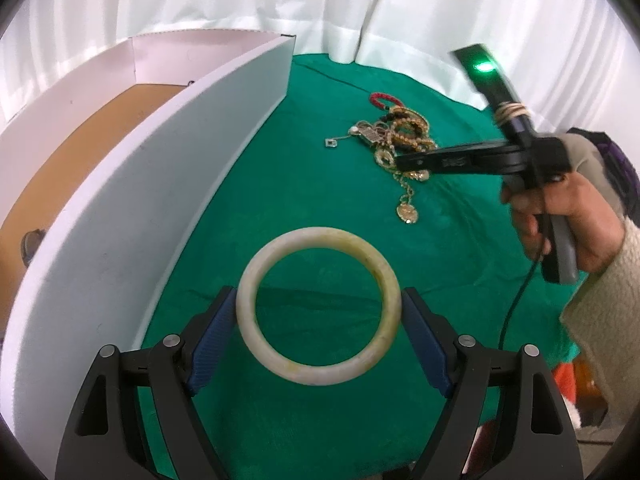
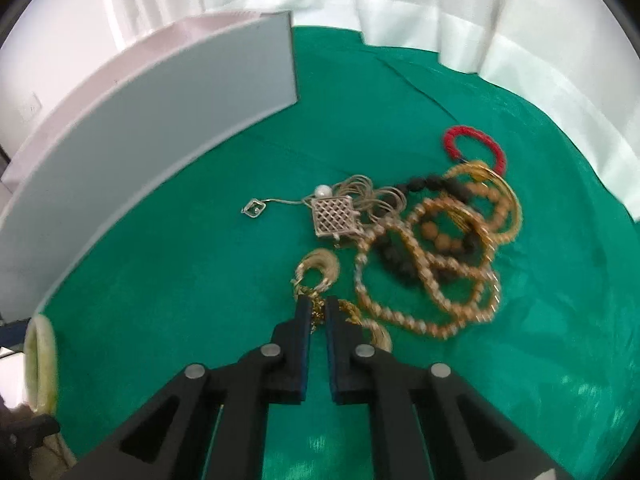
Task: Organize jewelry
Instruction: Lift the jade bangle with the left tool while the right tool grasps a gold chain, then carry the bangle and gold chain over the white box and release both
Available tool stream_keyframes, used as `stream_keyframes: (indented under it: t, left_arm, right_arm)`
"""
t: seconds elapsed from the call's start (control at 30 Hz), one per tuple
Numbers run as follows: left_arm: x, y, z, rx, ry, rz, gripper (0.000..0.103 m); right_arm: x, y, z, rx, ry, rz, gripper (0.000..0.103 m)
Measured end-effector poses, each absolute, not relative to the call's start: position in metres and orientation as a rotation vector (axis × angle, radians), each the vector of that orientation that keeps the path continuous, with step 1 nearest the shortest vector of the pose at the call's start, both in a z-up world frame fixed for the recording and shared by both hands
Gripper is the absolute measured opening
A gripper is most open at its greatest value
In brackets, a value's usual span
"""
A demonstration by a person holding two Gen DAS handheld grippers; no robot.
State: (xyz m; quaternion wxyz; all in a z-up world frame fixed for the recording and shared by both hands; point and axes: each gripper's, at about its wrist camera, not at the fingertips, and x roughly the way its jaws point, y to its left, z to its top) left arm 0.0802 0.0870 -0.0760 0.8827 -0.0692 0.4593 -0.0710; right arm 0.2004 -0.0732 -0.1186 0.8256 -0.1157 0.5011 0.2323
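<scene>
My left gripper (image 1: 319,308) is shut on a pale jade bangle (image 1: 318,374), held above the green cloth beside the white box (image 1: 168,184). The bangle also shows edge-on in the right wrist view (image 2: 40,364). My right gripper (image 2: 319,304) is shut on a gold chain (image 2: 318,312) at the near edge of a tangled jewelry pile (image 2: 424,240). The pile holds gold bead strands, black beads, a red bracelet (image 2: 476,146) and a square silver pendant (image 2: 334,216). In the left wrist view the right gripper (image 1: 400,162) reaches into the pile (image 1: 396,136).
The open white box has a brown floor (image 1: 80,152) with a dark item (image 1: 32,242) inside. Its tall white wall (image 2: 160,128) stands left of the pile. A green cloth (image 1: 320,200) covers the table, with white curtains (image 1: 280,0) behind.
</scene>
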Motion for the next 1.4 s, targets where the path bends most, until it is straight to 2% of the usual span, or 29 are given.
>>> stream_keyframes:
  t: [0.17, 0.33, 0.57, 0.7, 0.83, 0.97, 1.2, 1.4]
  left_arm:
    - [0.074, 0.092, -0.049, -0.180, 0.939, -0.138, 0.082]
    - [0.063, 0.107, -0.003, -0.225, 0.890, -0.110, 0.082]
    - [0.043, 0.158, 0.055, -0.319, 0.859, -0.080, 0.082]
    - [0.031, 0.203, 0.079, -0.339, 0.826, 0.021, 0.082]
    - [0.030, 0.236, 0.077, -0.331, 0.819, 0.134, 0.082]
    - [0.043, 0.253, 0.051, -0.330, 0.860, 0.202, 0.082]
    - [0.056, 0.265, -0.017, -0.370, 0.971, 0.254, 0.082]
    - [0.065, 0.255, -0.046, -0.317, 1.039, 0.266, 0.083]
  right_arm:
    - [0.187, -0.106, -0.069, -0.034, 1.008, 0.563, 0.007]
    - [0.171, -0.110, -0.006, 0.025, 0.922, 0.660, 0.007]
    - [0.134, -0.070, 0.087, 0.039, 0.772, 0.822, 0.007]
    - [0.146, -0.025, 0.111, 0.040, 0.735, 0.907, 0.007]
    - [0.155, 0.019, 0.112, 0.045, 0.744, 0.980, 0.007]
    - [0.165, 0.060, 0.094, 0.040, 0.789, 1.027, 0.007]
    - [0.181, 0.115, 0.031, -0.021, 0.892, 1.042, 0.007]
    - [0.180, 0.138, -0.021, -0.074, 0.994, 1.028, 0.010]
